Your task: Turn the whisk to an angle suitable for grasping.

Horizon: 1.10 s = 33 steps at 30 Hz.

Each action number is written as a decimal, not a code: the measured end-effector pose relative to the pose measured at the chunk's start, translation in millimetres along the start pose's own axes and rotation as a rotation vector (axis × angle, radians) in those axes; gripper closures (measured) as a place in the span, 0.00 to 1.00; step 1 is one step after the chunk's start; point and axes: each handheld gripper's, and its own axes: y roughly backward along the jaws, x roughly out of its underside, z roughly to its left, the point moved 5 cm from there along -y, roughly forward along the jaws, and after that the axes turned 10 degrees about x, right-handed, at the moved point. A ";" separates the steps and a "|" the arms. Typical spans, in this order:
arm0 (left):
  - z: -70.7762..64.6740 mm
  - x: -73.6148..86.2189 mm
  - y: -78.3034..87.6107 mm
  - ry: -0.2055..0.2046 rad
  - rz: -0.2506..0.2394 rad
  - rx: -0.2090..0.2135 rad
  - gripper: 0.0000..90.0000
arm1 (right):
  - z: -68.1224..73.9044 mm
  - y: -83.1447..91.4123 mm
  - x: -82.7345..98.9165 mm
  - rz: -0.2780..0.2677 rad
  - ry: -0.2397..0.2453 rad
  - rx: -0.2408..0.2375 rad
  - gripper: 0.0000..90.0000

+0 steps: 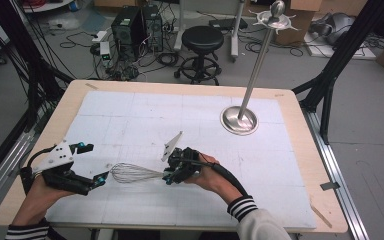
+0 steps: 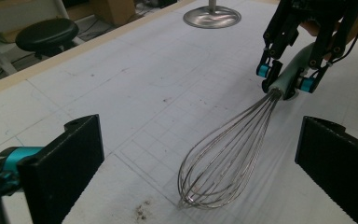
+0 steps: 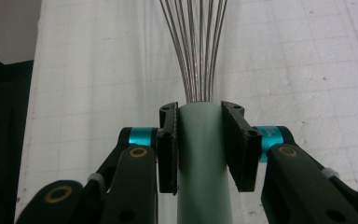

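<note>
A wire whisk with a pale green handle lies low over the white gridded mat, near the table's front edge. My right gripper is shut on the handle just behind the wires, its pads pressed on both sides. In the left gripper view the right gripper holds the whisk tilted, with the wire loops touching the mat. My left gripper is open at the whisk's wire end. Its jaws stand wide apart on either side of the loops without touching them.
A metal stand with a round base and a tall pole rises at the mat's far right. A black stool, computer cases and cables are on the floor beyond the table's far edge.
</note>
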 end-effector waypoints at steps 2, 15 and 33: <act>-0.1 0.0 -0.1 -0.001 0.000 0.001 0.02 | 1.2 -1.5 0.0 0.000 0.001 0.007 0.75; -1.2 1.1 -4.4 -0.007 0.016 0.006 0.02 | 0.2 18.6 -1.8 -0.071 -0.025 0.024 0.44; -3.1 1.3 -7.3 -0.006 0.026 0.016 0.02 | -4.1 62.5 10.8 -0.191 -0.113 0.032 0.01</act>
